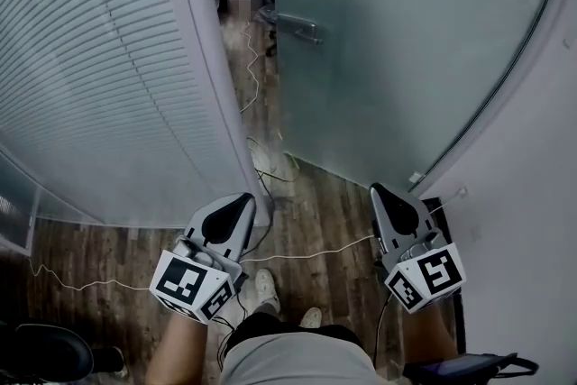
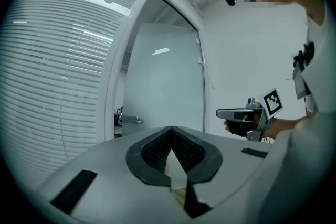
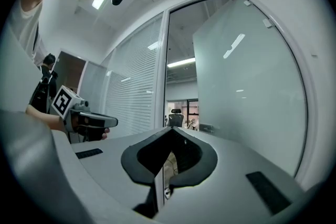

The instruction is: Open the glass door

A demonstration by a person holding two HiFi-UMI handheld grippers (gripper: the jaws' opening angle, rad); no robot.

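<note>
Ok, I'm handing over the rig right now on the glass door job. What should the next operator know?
Left tool: shut, empty, held level, short of the door.
Right tool: shut, empty, level, touching nothing.
Glass door: ahead, swung partly open. A gap shows between its handle edge and the white frame post, and a cable runs through the gap.
Handle: near the door's left edge, not gripped.
Done: the door stands ajar.
Left: probably swing it wider, if a full opening is wanted.
</note>
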